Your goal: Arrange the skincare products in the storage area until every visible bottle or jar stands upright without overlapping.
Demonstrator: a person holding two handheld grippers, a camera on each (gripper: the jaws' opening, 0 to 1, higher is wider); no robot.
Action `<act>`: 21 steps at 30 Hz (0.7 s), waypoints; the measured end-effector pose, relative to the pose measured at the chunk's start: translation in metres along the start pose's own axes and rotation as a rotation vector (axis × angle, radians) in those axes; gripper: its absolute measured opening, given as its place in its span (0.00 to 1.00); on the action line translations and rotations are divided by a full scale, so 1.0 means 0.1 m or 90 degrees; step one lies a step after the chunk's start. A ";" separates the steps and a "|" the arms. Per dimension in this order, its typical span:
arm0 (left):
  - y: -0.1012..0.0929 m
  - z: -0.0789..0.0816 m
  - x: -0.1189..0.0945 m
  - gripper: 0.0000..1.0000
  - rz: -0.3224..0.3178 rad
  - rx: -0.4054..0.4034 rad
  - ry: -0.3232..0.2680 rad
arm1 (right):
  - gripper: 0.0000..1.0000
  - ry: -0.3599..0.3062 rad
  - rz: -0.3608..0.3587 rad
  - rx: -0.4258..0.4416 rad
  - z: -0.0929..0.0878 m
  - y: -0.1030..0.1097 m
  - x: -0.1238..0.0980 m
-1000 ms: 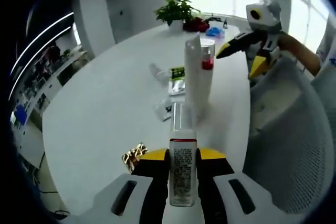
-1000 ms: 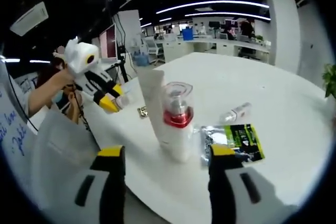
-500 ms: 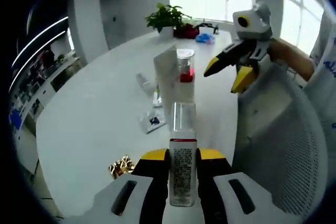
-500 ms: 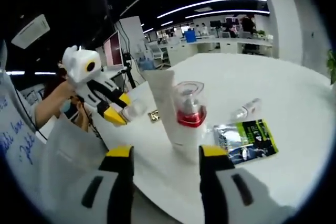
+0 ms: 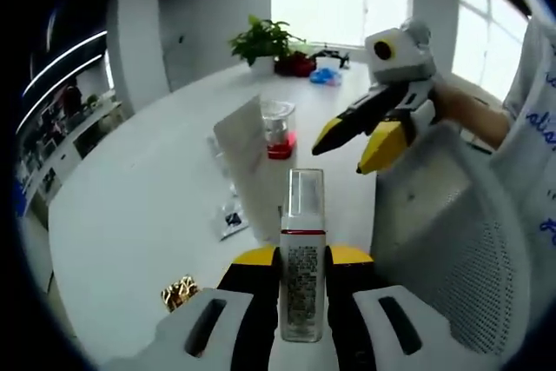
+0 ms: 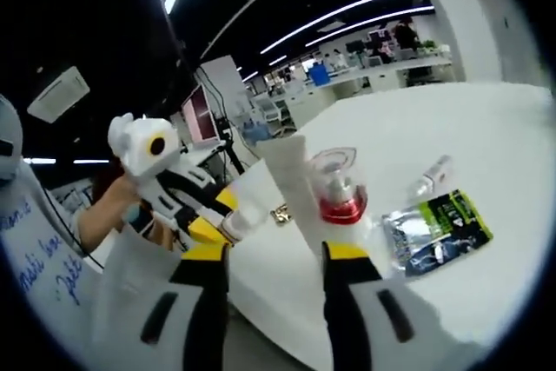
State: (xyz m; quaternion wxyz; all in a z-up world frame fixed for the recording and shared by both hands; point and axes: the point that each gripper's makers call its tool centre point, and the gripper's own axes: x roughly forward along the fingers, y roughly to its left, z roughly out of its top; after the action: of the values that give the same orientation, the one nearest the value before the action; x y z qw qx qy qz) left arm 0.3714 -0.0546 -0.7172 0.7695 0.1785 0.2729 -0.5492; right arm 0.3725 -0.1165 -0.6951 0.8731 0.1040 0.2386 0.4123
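My left gripper (image 5: 301,260) is shut on a small labelled bottle (image 5: 301,275) with a red band and a clear cap, held upright above the white table (image 5: 130,197). Beyond it stand a white tube (image 5: 246,155) and a pump bottle (image 5: 278,128) with a red collar, close together. In the right gripper view the tube (image 6: 294,190) and pump bottle (image 6: 341,199) stand just past my right gripper (image 6: 276,254), which is open with nothing between its fingers. The left gripper (image 6: 184,202) comes in from the left with its bottle (image 6: 243,220). The right gripper (image 5: 373,128) hovers right of the pump bottle.
A green sachet (image 6: 439,232) and a small clear bottle (image 6: 432,177) lie flat on the table beyond the pump bottle. A gold wrapper (image 5: 178,293) and a small sachet (image 5: 228,219) lie nearer. A white mesh chair (image 5: 452,241) stands at the table's edge; a plant (image 5: 261,41) is far back.
Both views have shifted with the hands. My right gripper's jaws have narrowed and moved nearer the tube and pump bottle. The left gripper still holds its bottle.
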 end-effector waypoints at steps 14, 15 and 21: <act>-0.17 0.15 0.03 0.16 -0.052 -0.033 -0.053 | 0.38 -0.062 0.059 0.065 0.11 0.17 0.09; -0.19 0.16 0.03 0.16 -0.058 -0.037 -0.057 | 0.38 -0.063 0.062 0.067 0.11 0.17 0.09; -0.24 0.20 0.06 0.16 -0.070 -0.044 -0.068 | 0.35 -0.071 0.071 0.064 0.13 0.22 0.13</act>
State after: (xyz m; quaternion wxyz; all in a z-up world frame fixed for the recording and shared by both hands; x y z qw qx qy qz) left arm 0.3548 -0.0785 -0.7042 0.7573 0.1070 0.2594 -0.5897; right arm 0.3711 -0.0928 -0.6802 0.8542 0.1838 0.2040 0.4415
